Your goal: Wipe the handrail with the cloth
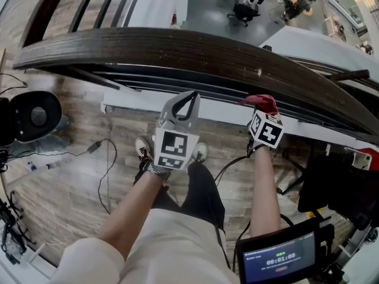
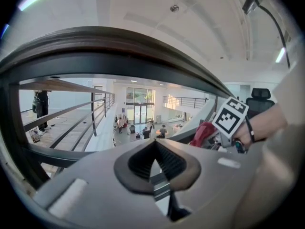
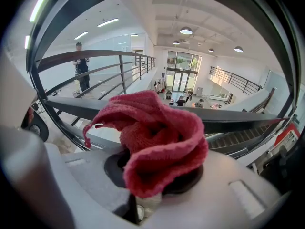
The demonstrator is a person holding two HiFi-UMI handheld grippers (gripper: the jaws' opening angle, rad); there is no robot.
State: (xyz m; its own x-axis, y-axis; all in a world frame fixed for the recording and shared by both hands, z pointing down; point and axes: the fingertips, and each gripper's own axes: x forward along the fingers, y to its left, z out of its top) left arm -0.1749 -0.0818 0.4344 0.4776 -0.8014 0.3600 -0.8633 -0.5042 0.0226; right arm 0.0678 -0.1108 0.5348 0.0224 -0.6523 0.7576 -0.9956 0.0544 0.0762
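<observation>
The dark wooden handrail (image 1: 177, 49) curves across the head view from left to right. My right gripper (image 1: 260, 110) is shut on a bunched red cloth (image 1: 262, 103), which sits against the rail's near edge right of centre. The right gripper view shows the cloth (image 3: 157, 137) bulging out over the jaws and hiding their tips. My left gripper (image 1: 188, 102) is shut and empty, its tip just below the rail near the middle. In the left gripper view the closed jaws (image 2: 155, 142) point under the handrail (image 2: 119, 46), with the red cloth (image 2: 202, 133) off to the right.
Dark railing bars (image 1: 148, 78) run under the handrail, with an atrium and people (image 1: 296, 5) far below. On the wooden floor lie cables (image 1: 100, 158) and a round black device (image 1: 35, 116). A screen (image 1: 278, 259) is at the bottom right and a black chair (image 1: 331, 182) beside it.
</observation>
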